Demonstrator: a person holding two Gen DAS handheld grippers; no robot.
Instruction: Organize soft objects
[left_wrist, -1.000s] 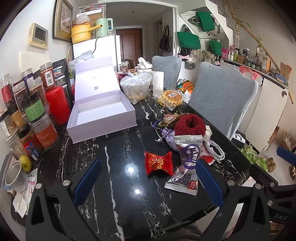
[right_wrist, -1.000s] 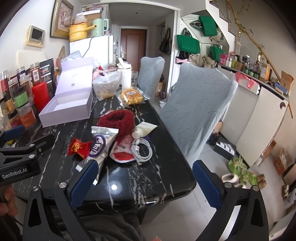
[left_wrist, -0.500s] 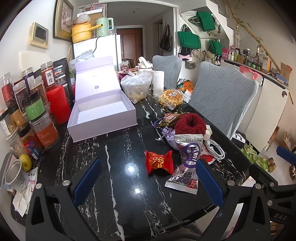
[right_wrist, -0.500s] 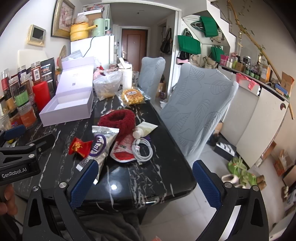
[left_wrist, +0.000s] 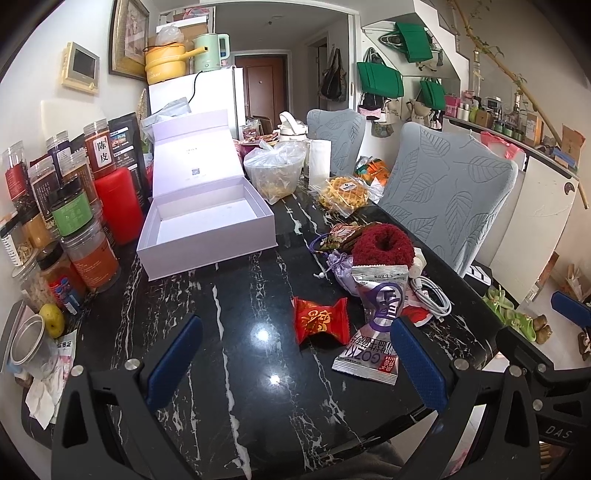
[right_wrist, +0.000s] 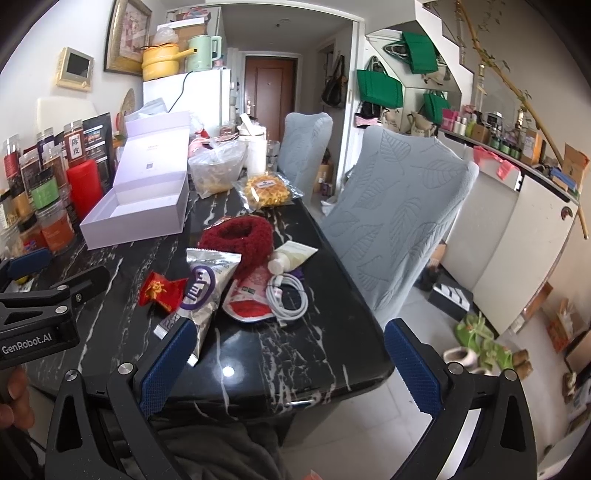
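nothing had shifted since the earlier frame: both the left gripper (left_wrist: 295, 360) and right gripper (right_wrist: 288, 363) hung with jaws apart at the counter's (left_wrist: 229, 332) near edge, the red scrunchie (left_wrist: 382, 246) lying well beyond them, untouched.

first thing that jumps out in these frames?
The open lavender box stands empty at the far left of the black marble table, lid upright. Right of it a fuzzy red scrunchie tops a heap of snack packets, with a red candy packet nearest the open left gripper.
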